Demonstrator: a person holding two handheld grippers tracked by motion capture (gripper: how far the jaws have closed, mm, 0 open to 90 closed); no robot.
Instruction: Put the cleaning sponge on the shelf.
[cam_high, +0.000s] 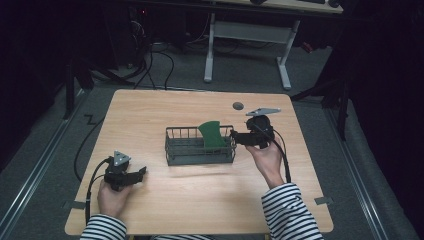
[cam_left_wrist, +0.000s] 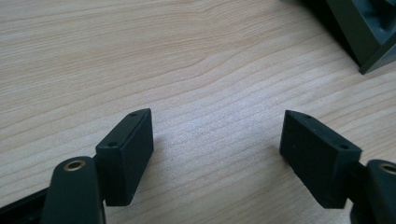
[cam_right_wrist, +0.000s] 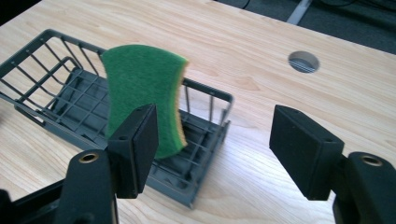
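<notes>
Wooden table (cam_high: 200, 195) | right hand-held gripper (cam_high: 234, 134) level beside basket (cam_high: 175, 160), jaws apart, empty | sponge (cam_high: 212, 134) upright

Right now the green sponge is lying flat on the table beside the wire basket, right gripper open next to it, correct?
Not quite. The green sponge isn't flat on the table: it stands on edge inside the wire basket, leaning at its right end, as the right gripper view shows. The rest holds: the right gripper is open beside it, nothing between its jaws.

sponge (cam_high: 212, 133) in rack (cam_high: 176, 156), right end | rack mid-table (cam_high: 150, 107) | hole (cam_high: 238, 105) behind rack
</notes>
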